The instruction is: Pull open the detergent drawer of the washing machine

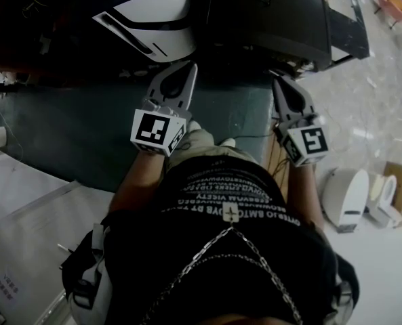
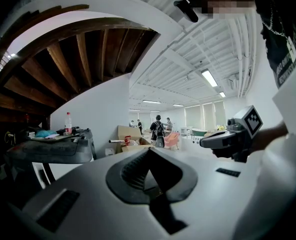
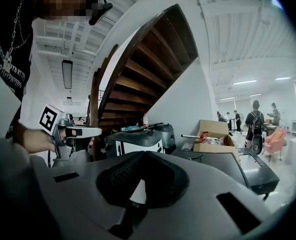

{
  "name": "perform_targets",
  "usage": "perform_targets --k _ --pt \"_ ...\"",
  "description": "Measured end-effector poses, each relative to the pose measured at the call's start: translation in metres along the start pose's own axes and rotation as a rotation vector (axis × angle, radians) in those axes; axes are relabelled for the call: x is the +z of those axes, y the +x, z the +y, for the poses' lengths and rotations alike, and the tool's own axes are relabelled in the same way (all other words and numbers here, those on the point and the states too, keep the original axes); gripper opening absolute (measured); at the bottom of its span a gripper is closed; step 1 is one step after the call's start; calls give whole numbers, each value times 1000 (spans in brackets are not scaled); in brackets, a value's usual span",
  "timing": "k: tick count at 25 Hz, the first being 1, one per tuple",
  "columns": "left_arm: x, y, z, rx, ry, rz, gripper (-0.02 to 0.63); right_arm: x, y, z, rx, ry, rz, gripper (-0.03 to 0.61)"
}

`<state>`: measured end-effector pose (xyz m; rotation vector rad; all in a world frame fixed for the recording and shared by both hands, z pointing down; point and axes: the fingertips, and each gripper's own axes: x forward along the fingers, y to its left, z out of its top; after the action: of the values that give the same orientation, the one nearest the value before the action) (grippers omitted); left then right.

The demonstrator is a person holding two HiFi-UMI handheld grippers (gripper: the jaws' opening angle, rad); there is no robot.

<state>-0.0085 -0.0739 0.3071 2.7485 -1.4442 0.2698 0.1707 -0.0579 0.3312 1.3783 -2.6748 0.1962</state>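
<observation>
White rounded washing machine (image 1: pixel 161 32) with a dark band stands ahead beside a black flat box (image 1: pixel 268 15); my left gripper (image 1: pixel 189 70) and right gripper (image 1: pixel 278 83) have fingers together, empty.

Left grey plastic gripper (image 1: pixel 188 69): jaws together, nothing between them, pointing to 12 o'clock, near level. Right grey plastic gripper (image 1: pixel 280 82): same, at 3 o'clock of left. Forearms (image 1: pixel 134 188) outstretched.

We wear a black T-shirt (image 1: pixel 302 249) with white lettering and a silver chain (image 1: pixel 204 246). Our left hand-held gripper (image 1: pixel 188 72) and right hand-held gripper (image 1: pixel 278 84) are grey, with black-and-white marker cubes (image 1: pixel 158 132).
</observation>
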Motion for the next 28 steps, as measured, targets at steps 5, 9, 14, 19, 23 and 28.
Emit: perform_targets --k 5,9,14,19,23,28 --pt "-3 -3 5 -9 2 5 -4 -1 6 2 -4 8 7 3" --pt "-2 4 11 -34 2 -1 -4 3 13 -1 -25 -5 3 3" --pt "2 24 26 -66 -1 -17 -3 3 32 -7 -37 24 4 3" --pt "0 44 45 -78 -8 -8 -4 0 53 -16 -54 37 25 3" --pt "-11 59 64 -84 -16 17 -4 0 75 -25 -67 41 33 3" --pt "-24 74 84 -92 -22 38 -3 -10 98 -28 -67 57 65 3"
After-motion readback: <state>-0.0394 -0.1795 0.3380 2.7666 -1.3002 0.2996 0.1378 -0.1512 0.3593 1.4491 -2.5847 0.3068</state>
